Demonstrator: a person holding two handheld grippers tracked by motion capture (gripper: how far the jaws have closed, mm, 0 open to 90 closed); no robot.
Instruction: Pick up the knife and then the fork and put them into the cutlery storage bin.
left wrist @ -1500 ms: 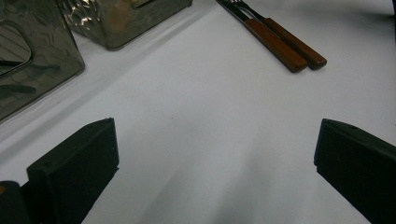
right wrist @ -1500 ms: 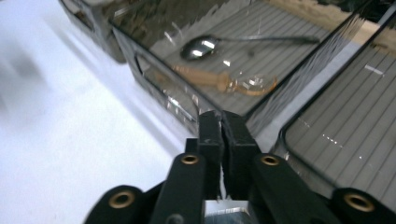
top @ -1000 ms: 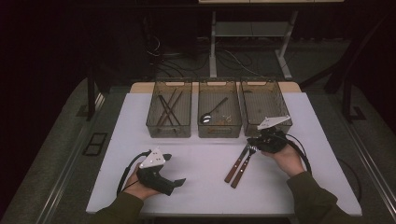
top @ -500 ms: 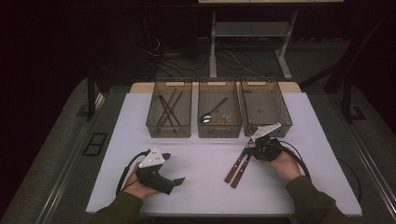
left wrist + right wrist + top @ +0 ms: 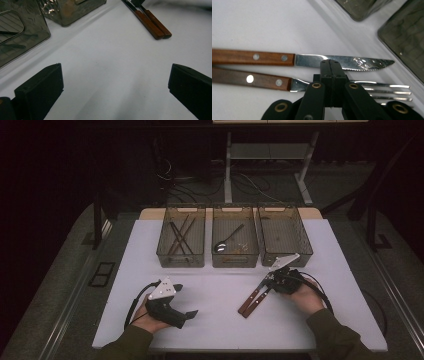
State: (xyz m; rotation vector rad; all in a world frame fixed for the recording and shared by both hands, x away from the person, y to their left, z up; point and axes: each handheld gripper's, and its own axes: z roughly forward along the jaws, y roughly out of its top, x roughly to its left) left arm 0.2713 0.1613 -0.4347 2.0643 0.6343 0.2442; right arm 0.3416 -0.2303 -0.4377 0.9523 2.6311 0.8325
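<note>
right claw (image 5: 330, 65) lowered onto the fork (image 5: 384, 91) and knife (image 5: 352, 62), jaws fully closed, gripping nothing

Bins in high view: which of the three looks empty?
The right bin, nearest the right claw. The left bin holds dark sticks; the middle bin holds a spoon.

The left hand (image 5: 152, 312) comes in from about seven o'clock in the high view, forearm in an olive sleeve, wrapped round the black left gripper (image 5: 191, 313) with its grey three-cornered plate on top. That gripper's jaws point toward three o'clock and stand wide apart in the left gripper view. The right hand (image 5: 302, 295) enters from about five o'clock, holding the black right gripper (image 5: 330, 63) pointed toward ten o'clock. Its jaws are pressed flat together, tip to tip.
</note>
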